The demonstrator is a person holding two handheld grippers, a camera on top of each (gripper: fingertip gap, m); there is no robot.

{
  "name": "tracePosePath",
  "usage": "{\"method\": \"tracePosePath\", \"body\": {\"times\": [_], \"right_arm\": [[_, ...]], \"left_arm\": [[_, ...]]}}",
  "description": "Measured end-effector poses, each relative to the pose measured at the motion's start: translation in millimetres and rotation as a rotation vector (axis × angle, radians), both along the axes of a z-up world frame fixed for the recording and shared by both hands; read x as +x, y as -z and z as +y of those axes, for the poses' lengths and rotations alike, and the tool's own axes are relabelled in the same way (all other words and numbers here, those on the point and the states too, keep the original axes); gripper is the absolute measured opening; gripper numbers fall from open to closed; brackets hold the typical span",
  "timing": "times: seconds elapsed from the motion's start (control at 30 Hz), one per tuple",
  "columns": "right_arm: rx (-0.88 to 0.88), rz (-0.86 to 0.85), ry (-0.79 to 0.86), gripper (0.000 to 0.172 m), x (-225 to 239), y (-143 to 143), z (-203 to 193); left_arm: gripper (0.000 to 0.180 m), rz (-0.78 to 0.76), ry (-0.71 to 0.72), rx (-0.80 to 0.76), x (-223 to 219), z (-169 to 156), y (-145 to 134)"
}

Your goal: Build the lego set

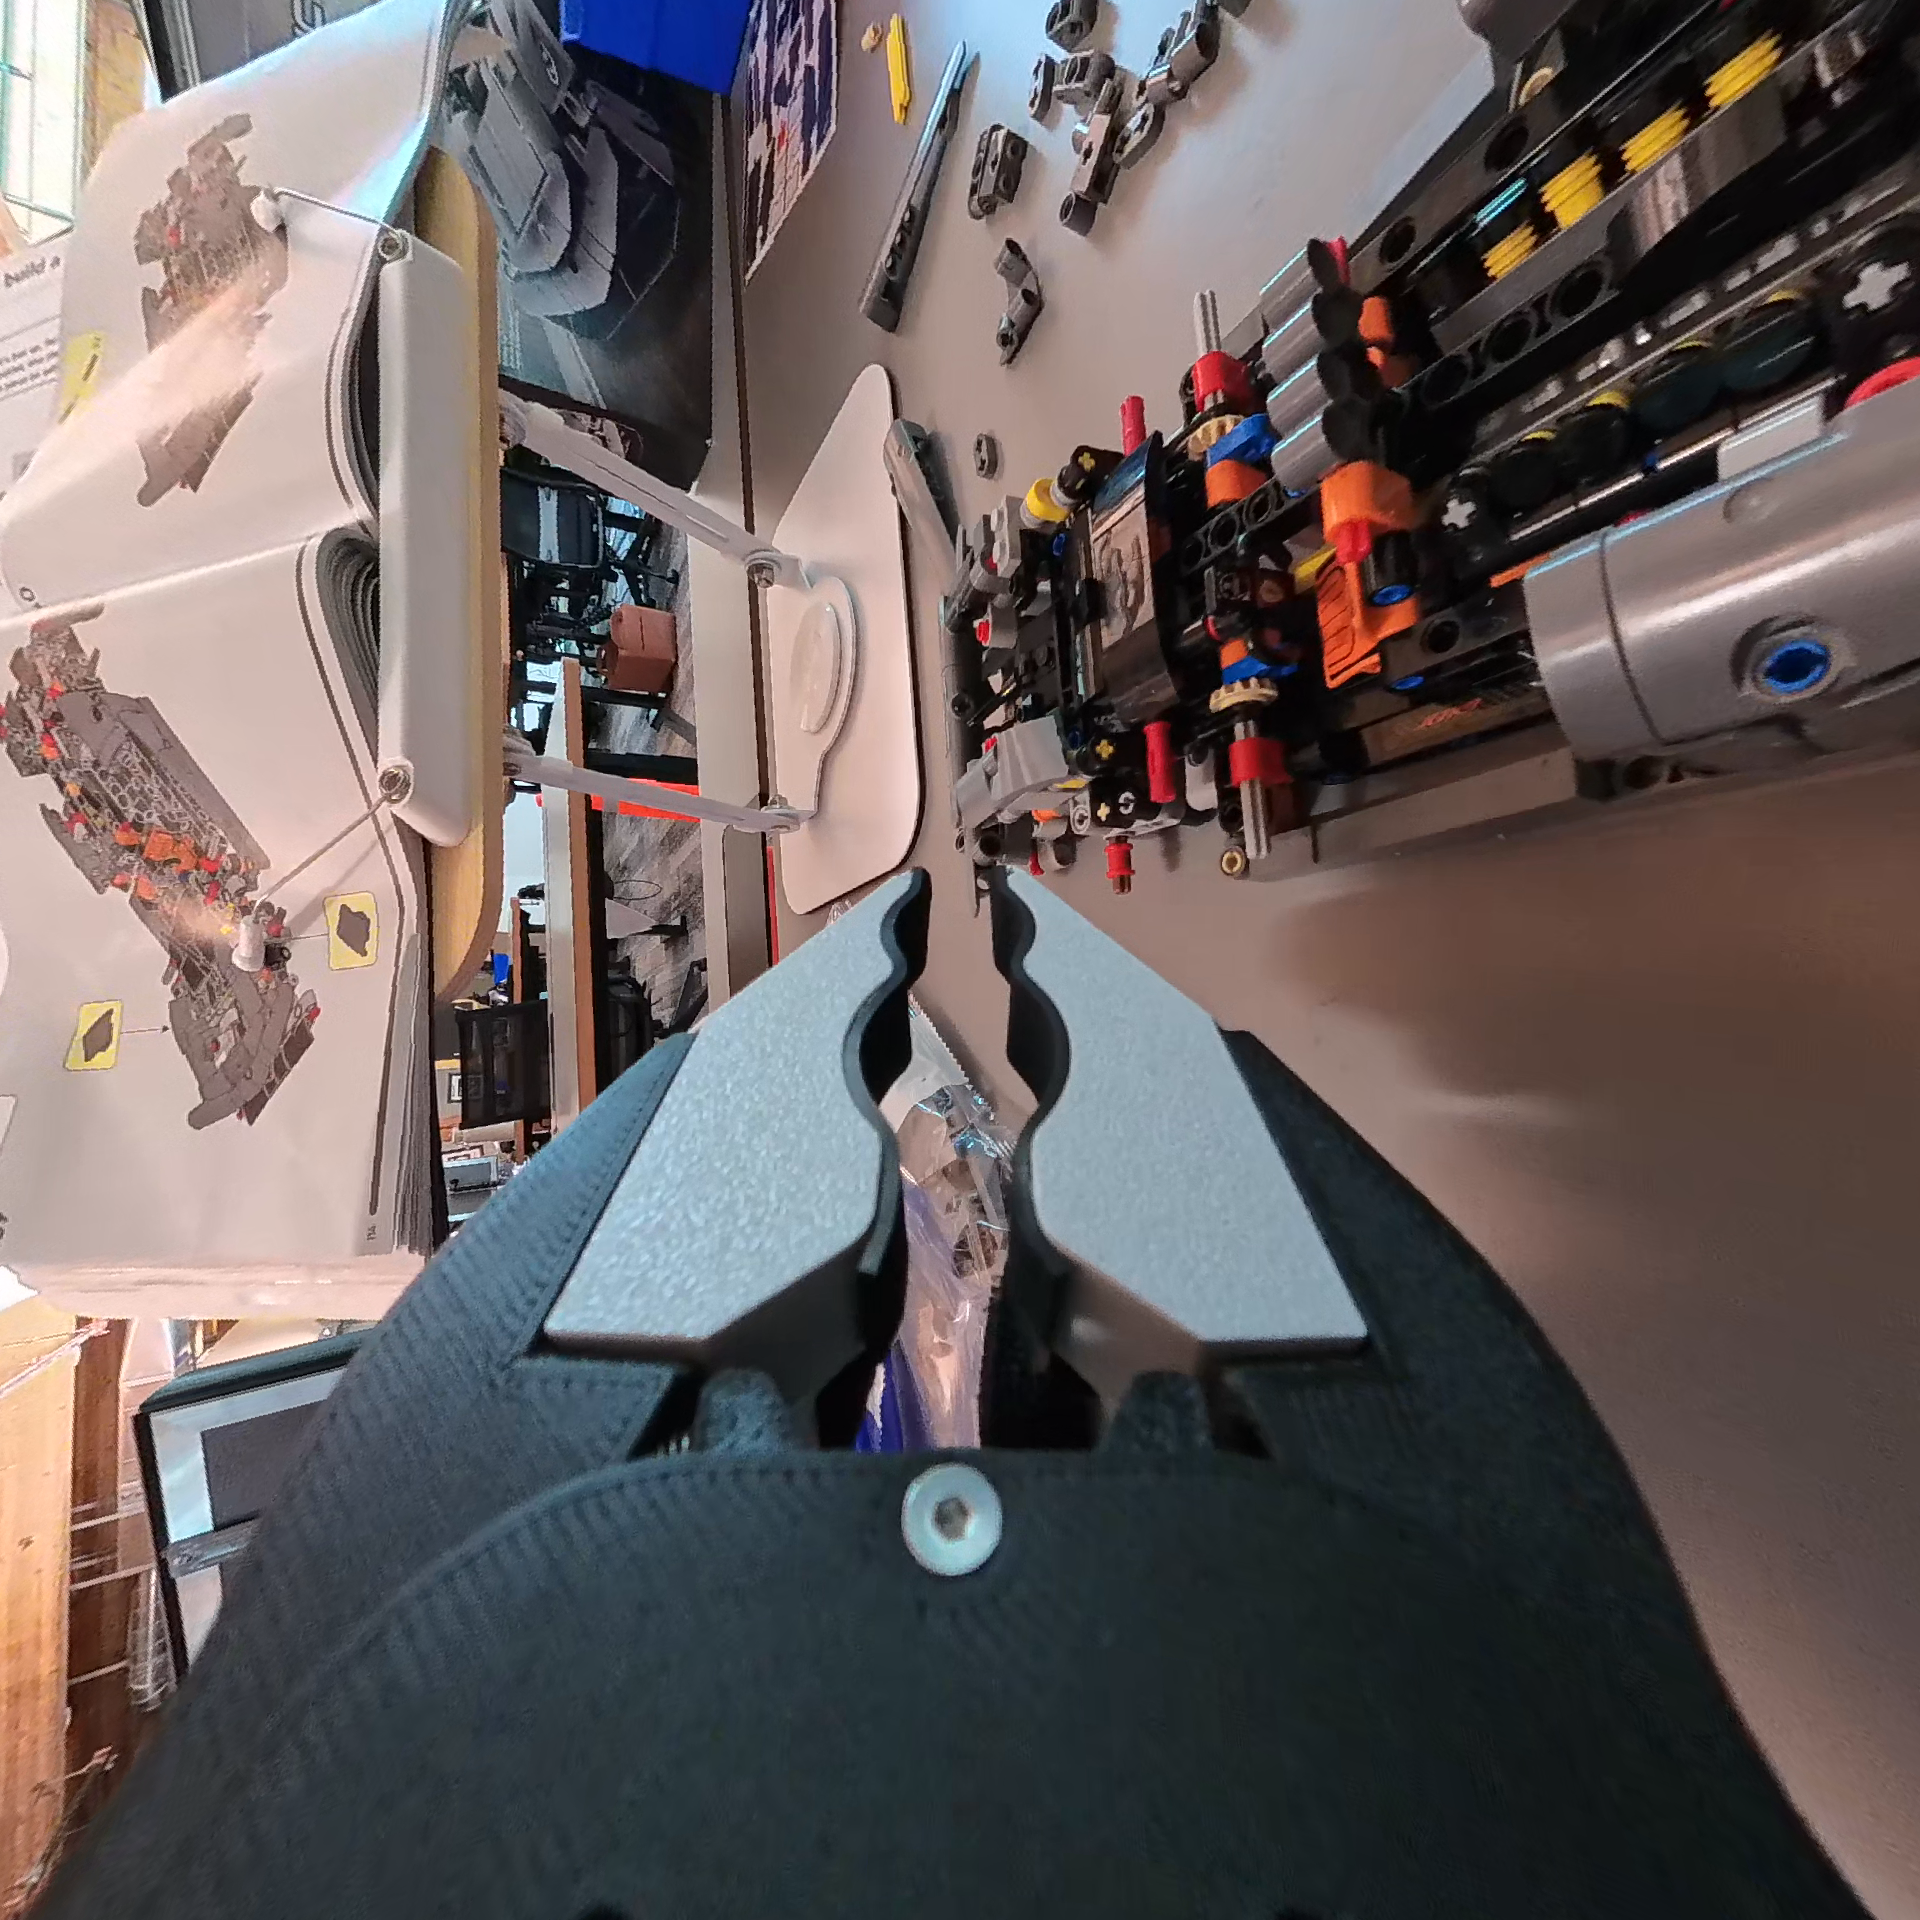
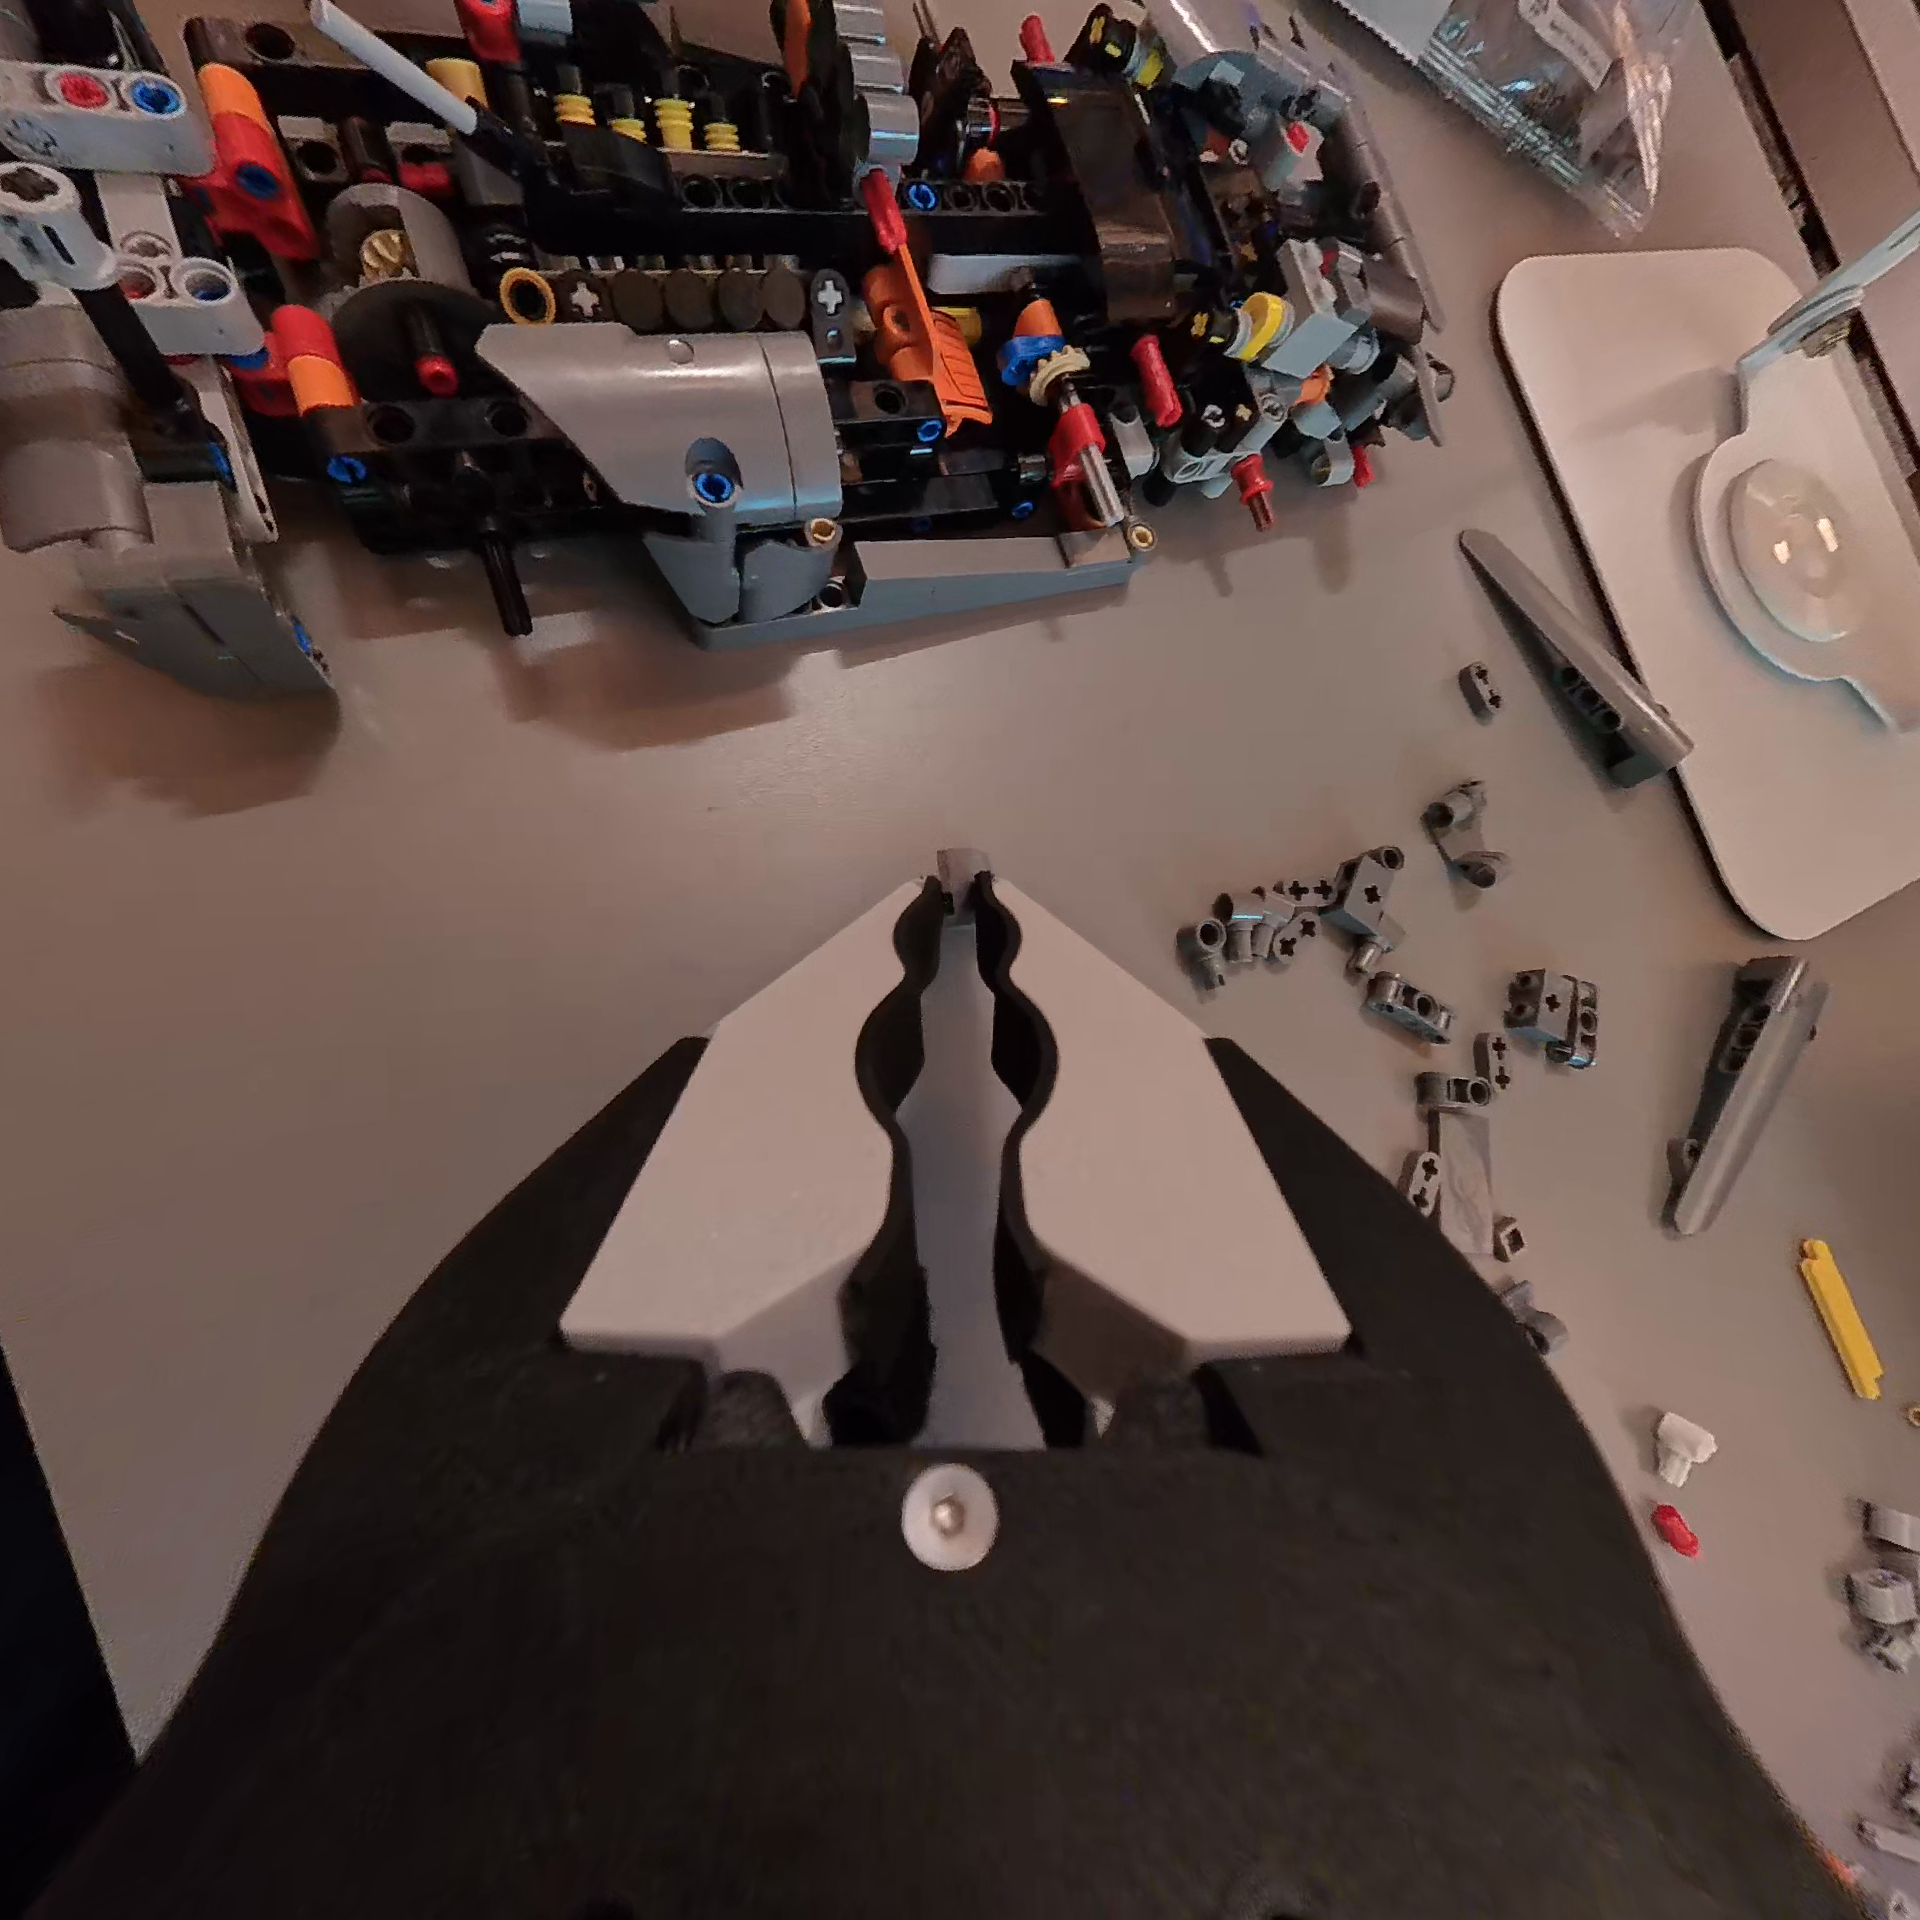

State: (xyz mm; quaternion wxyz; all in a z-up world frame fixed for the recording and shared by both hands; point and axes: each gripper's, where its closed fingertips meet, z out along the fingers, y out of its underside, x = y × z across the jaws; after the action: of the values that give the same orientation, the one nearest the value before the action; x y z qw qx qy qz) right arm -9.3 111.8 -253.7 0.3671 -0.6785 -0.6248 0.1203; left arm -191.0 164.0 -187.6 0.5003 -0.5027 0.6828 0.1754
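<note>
My right gripper (image 2: 961, 896) is shut on a small light grey building piece (image 2: 961, 868) that sticks out just past its fingertips, above the grey table (image 2: 520, 935). A large, partly built toy car model (image 2: 727, 364) of black, grey, orange and red parts lies beyond it. My left gripper (image 1: 961, 894) points along the table toward the front end of that model (image 1: 1091, 644). Its fingertips stand a little apart with bare table between them. A clear plastic bag (image 1: 940, 1143) shows through the gap farther back; I cannot tell whether the fingers touch it.
Loose grey connectors (image 2: 1351, 935), two long grey panels (image 2: 1745, 1091) and a yellow axle (image 2: 1839, 1320) lie to the right. A white book stand base (image 2: 1662, 520) holds an open instruction booklet (image 1: 187, 623). A bag of parts (image 2: 1538, 94) lies at the far right. The yellow axle (image 2: 1839, 1320) sits 25 cm or so from the ends of my right fingers.
</note>
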Motion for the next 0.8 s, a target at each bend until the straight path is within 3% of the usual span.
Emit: {"method": "tracePosePath", "body": {"times": [0.3,0.63,0.8], "right_arm": [[-0.046,0.116,0.051,0.001,2.7,-6.5,16.9],[-0.480,0.669,0.102,0.001,1.9,-67.8,39.4],[-0.399,0.662,0.089,0.001,-5.9,-74.2,48.2]], "left_arm": [[0.010,-0.001,0.001,0.000,1.4,-0.1,0.0],[0.010,-0.007,-0.001,0.003,0.8,0.1,-2.3],[0.010,-0.033,0.011,-0.007,4.2,-1.2,-5.7]]}}
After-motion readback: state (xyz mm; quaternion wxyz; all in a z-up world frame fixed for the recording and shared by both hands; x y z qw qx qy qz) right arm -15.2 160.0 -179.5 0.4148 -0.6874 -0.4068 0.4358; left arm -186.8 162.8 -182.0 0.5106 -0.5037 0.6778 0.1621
